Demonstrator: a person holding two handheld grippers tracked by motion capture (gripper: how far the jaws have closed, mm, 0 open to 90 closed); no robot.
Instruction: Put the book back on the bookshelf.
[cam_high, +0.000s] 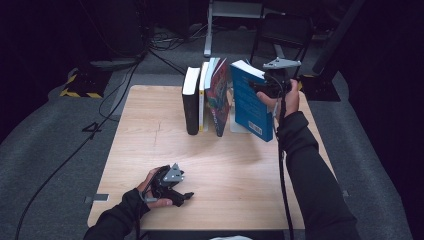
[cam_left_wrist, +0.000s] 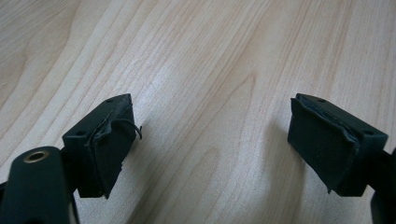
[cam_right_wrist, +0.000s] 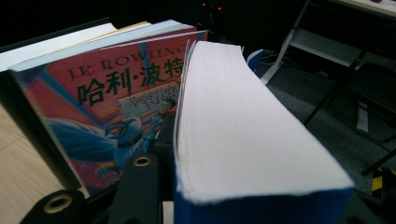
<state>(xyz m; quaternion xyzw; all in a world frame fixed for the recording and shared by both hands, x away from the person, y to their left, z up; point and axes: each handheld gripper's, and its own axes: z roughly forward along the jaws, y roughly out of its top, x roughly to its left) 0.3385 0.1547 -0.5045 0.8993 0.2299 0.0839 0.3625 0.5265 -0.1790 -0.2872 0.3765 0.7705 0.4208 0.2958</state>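
Books stand in a row at the upper middle of the high view, and my right gripper (cam_high: 264, 86) has the blue book (cam_high: 251, 102) clamped at the right end of that row. I see the blue book tilted, its top leaning toward the upper left of the frame, and it sits just beside the red-covered book (cam_high: 218, 95), with a white book (cam_high: 203, 95) and a black book (cam_high: 190, 100) further left. In the right gripper view the blue book's (cam_right_wrist: 243, 135) white page block runs up the centre of the frame between my jaws, and the red-covered book (cam_right_wrist: 121, 98) with its printed title sits at the left, close behind it. My left gripper (cam_high: 186, 196) rests low on the wooden table (cam_high: 150, 145) at the lower left of the high view, well apart from the books. In the left gripper view its fingers (cam_left_wrist: 105, 149) stand wide apart with bare wood (cam_left_wrist: 205, 93) between them, gripping nothing.
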